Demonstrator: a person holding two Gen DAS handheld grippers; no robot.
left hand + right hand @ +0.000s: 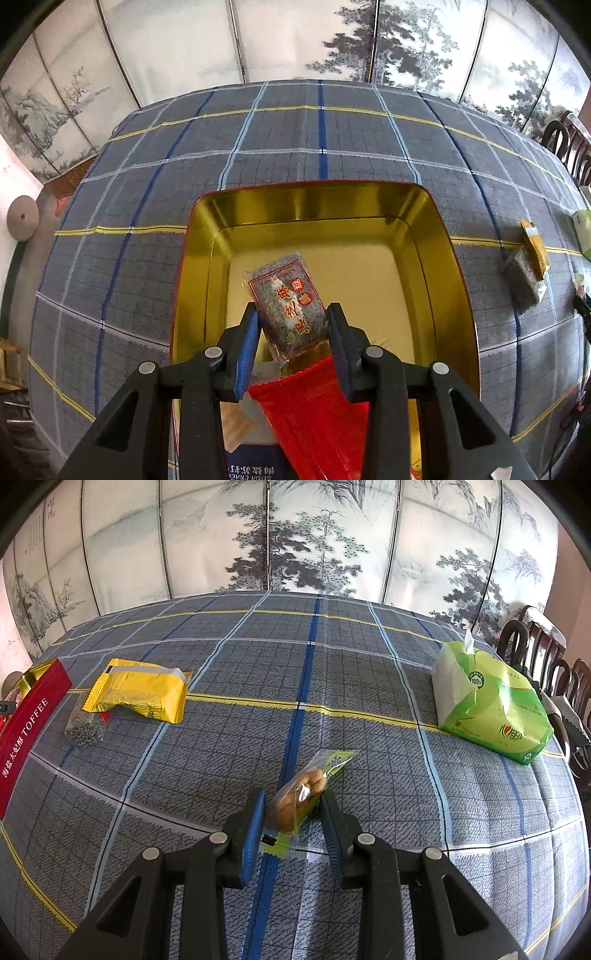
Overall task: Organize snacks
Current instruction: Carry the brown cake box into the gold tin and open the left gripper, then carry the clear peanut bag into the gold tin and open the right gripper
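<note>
In the left wrist view my left gripper (291,314) hangs over a gold-lined red tin (436,229). A grey snack packet with red print (290,308) sits between its fingers; the pads look close to the packet, and contact is unclear. A red wrapper (314,410) and a blue packet (251,469) lie in the tin's near end. In the right wrist view my right gripper (291,801) is open around a clear-and-green pastry packet (306,794) lying on the plaid tablecloth (369,775). A yellow packet (142,694) and a dark seed packet (85,729) lie at the left.
The tin's red side, marked TOFFEE (29,720), shows at the far left of the right wrist view. A green tissue pack (487,705) stands at the right. Dark wooden chairs (554,657) line the table's right edge. A painted folding screen (295,535) stands behind the table.
</note>
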